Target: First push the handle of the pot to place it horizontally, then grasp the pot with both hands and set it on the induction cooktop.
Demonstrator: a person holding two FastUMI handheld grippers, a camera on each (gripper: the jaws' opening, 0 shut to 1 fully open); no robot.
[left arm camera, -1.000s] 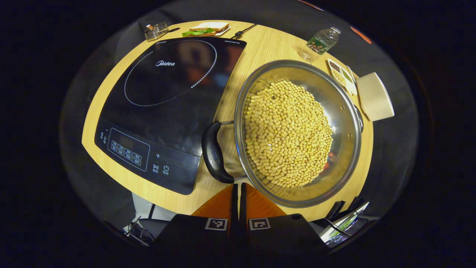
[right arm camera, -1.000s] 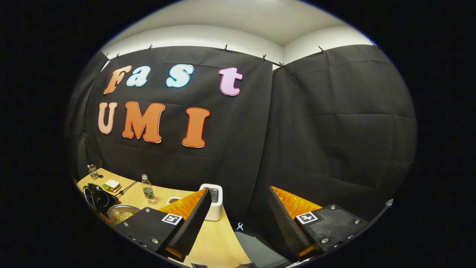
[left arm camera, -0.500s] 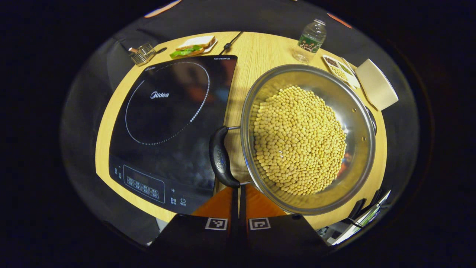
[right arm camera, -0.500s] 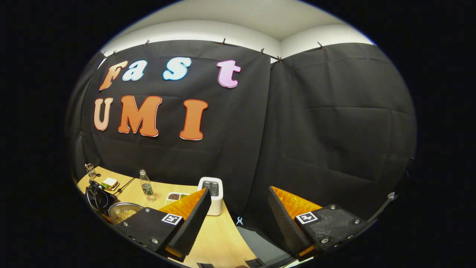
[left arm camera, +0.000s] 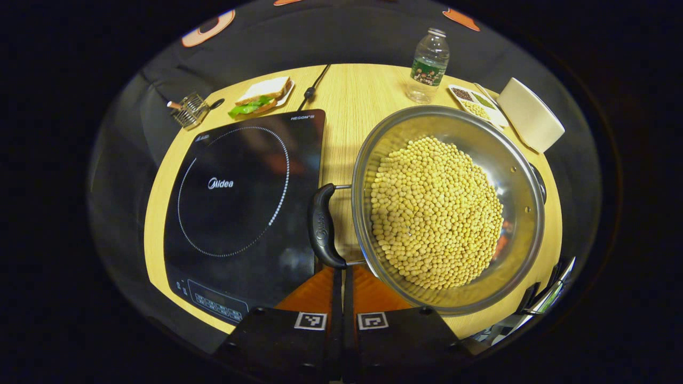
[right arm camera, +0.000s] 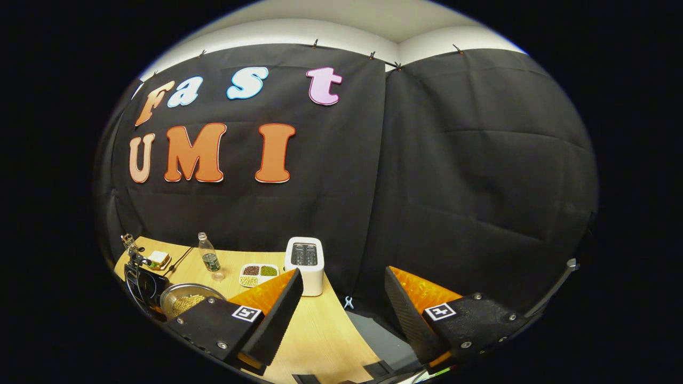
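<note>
A steel pot [left arm camera: 520, 181] full of yellow beans [left arm camera: 435, 210] stands on the wooden table, right of the black induction cooktop [left arm camera: 235, 202]. Its black side handle [left arm camera: 322, 226] faces the cooktop; a second handle [left arm camera: 539, 181] peeks out on the far right rim. My left gripper [left arm camera: 342, 271] is shut with nothing between its fingers, its tips just below the near end of the black handle. The right gripper [right arm camera: 341, 288] is open and held high to the right of the table, pointing at the wall. The pot [right arm camera: 187, 300] appears small and far left in the right gripper view.
A water bottle [left arm camera: 427, 66], a divided dish of grains [left arm camera: 472, 101] and a white toaster [left arm camera: 528, 114] stand behind the pot. A sandwich on a plate [left arm camera: 261, 96], a wire holder [left arm camera: 187, 109] and the cooktop's cord [left arm camera: 315, 88] lie behind the cooktop.
The left gripper has moved forward, bringing its shut tips up to the near end of the pot handle. The right gripper view has tilted down slightly, showing more of the table.
</note>
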